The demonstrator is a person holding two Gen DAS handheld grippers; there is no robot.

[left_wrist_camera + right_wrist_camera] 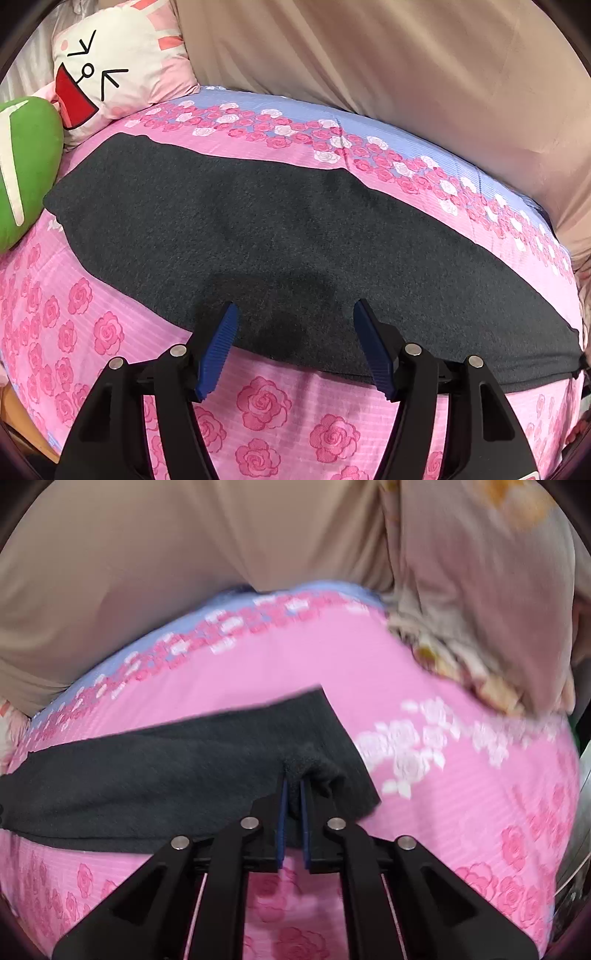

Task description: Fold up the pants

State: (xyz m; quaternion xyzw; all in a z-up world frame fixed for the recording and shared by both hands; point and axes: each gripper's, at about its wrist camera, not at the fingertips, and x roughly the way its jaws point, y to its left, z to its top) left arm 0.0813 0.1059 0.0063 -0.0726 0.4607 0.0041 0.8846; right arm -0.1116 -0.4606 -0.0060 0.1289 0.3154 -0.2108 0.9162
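Observation:
The dark grey pants [258,236] lie flat as a long band across the pink rose bedspread [96,317]. My left gripper [293,314] is open and empty, its blue pads just above the near edge of the pants at mid-length. In the right wrist view, my right gripper [293,786] is shut on a bunched fold at the right end of the pants [147,775], near the ribbed cuff or waistband [332,731]. That view is blurred by motion.
A white and pink cartoon pillow [122,66] and a green plush [26,162] sit at the far left of the bed. A beige curtain [406,74] hangs behind. A beige floral blanket [480,609] is heaped at the bed's right end.

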